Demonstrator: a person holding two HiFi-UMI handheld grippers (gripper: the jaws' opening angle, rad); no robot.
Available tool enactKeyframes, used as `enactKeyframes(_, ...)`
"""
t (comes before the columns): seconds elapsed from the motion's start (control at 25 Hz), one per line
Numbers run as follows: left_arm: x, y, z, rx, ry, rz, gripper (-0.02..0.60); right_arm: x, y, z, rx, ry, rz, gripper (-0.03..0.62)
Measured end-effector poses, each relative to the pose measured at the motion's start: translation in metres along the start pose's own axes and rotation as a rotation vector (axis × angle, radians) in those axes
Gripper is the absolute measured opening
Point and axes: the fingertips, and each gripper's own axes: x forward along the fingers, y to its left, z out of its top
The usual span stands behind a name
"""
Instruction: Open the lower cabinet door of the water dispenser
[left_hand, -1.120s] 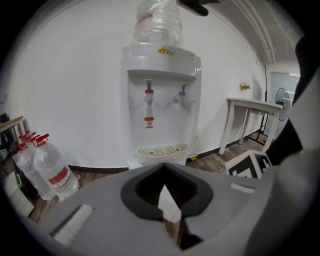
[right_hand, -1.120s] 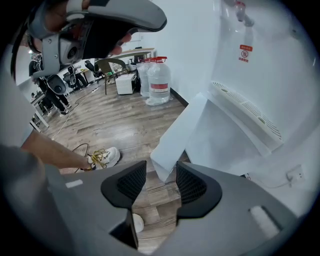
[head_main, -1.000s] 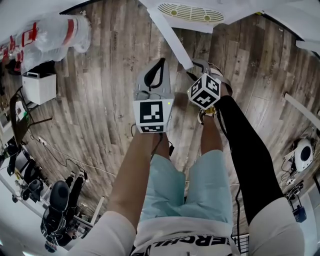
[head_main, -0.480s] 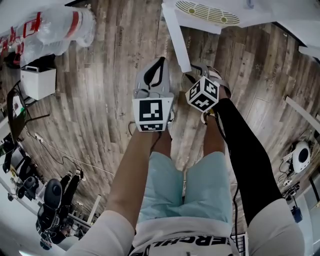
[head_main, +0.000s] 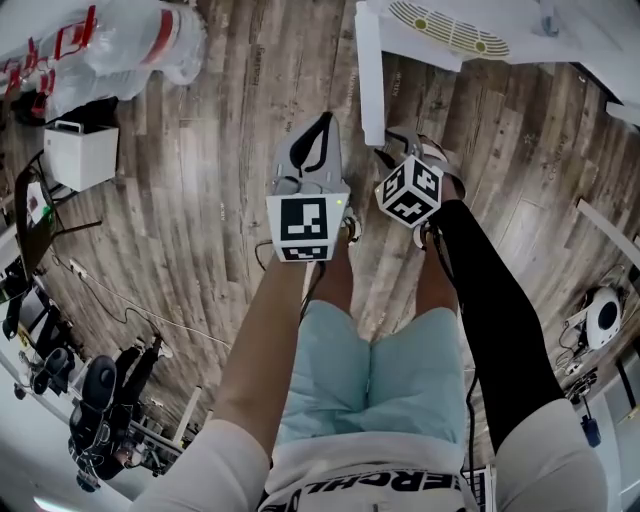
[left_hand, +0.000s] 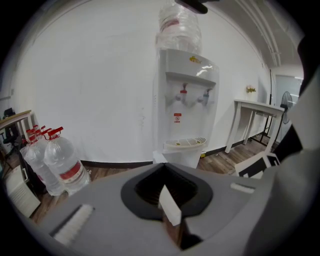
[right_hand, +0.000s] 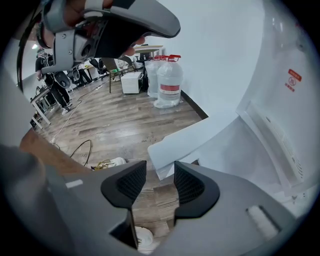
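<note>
Lower cabinet door (head_main: 369, 75), ajar: right gripper (right_hand: 154, 176), jaws parted, is seemingly hovering at its edge for a wider pull; left gripper (left_hand: 166, 190) closed, empty.

An office-like workroom: a water dispenser (left_hand: 185, 110) stands against a white wall (left_hand: 100, 75) on a wood-plank floor (right_hand: 115, 125), with spare water bottles (left_hand: 62, 167) left of it, a white table (left_hand: 252, 105) right of it, and office chairs (head_main: 100, 395) well away from it.
</note>
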Motion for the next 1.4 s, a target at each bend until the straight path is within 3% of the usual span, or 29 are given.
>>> enactKeyframes(0.76, -0.021, 0.069, -0.014, -0.002, 0.01, -0.013, 0.057, 0.031, 0.029, 0.063, -0.006, 0.003, -0.004, 0.169)
enactKeyframes(1.4, -0.03, 0.129, -0.031, -0.032, 0.031, -0.005, 0.057, 0.058, 0.036, 0.12, -0.073, 0.011, 0.003, 0.169)
